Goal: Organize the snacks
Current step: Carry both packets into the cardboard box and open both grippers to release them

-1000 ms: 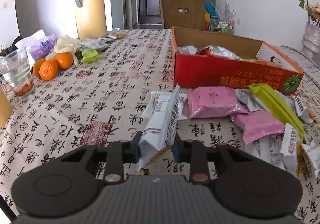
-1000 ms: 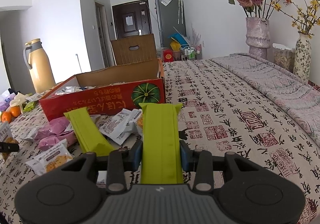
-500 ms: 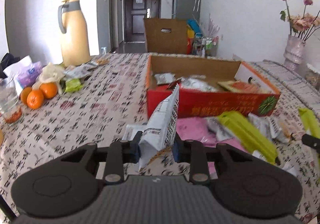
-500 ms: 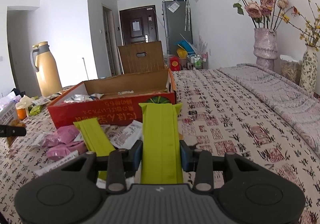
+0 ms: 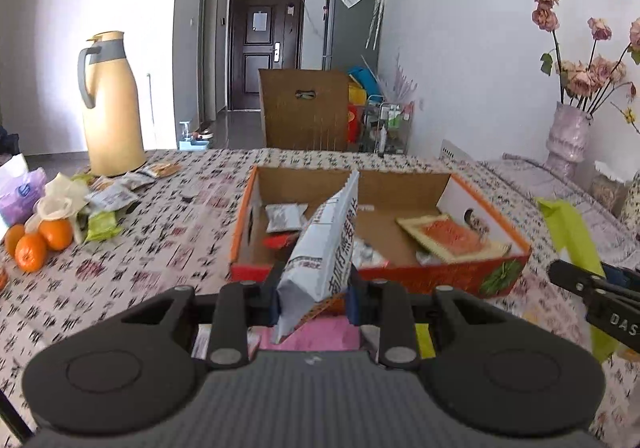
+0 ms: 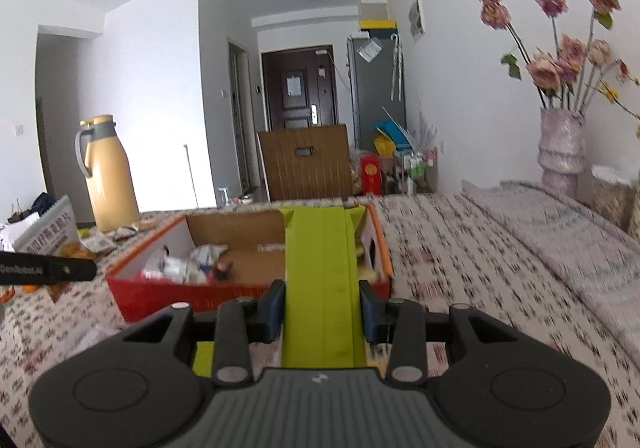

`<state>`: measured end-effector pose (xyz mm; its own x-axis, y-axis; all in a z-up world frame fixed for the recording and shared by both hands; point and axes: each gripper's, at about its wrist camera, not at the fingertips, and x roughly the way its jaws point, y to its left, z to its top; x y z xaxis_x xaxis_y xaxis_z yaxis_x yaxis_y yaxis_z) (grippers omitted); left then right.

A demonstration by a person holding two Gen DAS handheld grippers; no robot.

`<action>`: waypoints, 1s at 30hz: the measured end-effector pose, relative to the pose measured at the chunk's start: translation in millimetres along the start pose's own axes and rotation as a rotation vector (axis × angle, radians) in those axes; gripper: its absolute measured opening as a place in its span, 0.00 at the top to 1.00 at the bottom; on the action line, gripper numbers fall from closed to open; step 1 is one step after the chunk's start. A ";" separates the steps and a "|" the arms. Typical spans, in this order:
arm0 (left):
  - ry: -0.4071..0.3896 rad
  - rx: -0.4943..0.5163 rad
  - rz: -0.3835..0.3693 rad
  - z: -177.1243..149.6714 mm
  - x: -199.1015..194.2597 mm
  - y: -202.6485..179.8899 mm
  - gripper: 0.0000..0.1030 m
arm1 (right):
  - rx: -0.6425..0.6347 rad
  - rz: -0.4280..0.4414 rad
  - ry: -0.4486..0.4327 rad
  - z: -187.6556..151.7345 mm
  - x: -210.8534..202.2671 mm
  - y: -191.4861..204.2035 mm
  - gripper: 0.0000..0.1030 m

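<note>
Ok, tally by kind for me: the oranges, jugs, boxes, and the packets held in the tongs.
Oranges: 3
Jug: 1
Boxes: 2, red box and brown box
Held packets: 2, white packet and green packet
Total: 8

Matt black plastic left gripper (image 5: 313, 294) is gripping a glossy white foil packet (image 5: 325, 248); a smooth lime-green wrapper (image 6: 322, 288) is showing before the matt cardboard box (image 5: 496, 272), on printed cloth (image 5: 160, 248).
</note>
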<state>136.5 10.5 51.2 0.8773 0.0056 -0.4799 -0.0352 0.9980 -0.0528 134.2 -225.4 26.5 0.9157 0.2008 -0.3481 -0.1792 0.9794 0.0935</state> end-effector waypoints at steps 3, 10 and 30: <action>-0.013 0.006 -0.003 12.1 9.0 -7.7 0.71 | 0.004 0.018 -0.016 17.1 16.7 2.1 0.64; -0.034 0.013 0.002 38.5 39.6 -23.0 0.71 | 0.015 0.031 -0.023 52.4 65.1 7.4 0.64; 0.018 -0.023 0.032 39.0 131.8 -16.1 0.71 | 0.059 0.036 0.135 45.2 195.6 4.8 0.63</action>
<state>271.3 -2.3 23.0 0.8667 0.0363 -0.4976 -0.0744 0.9956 -0.0569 328.6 -182.5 1.0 0.8516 0.2412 -0.4653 -0.1863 0.9692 0.1614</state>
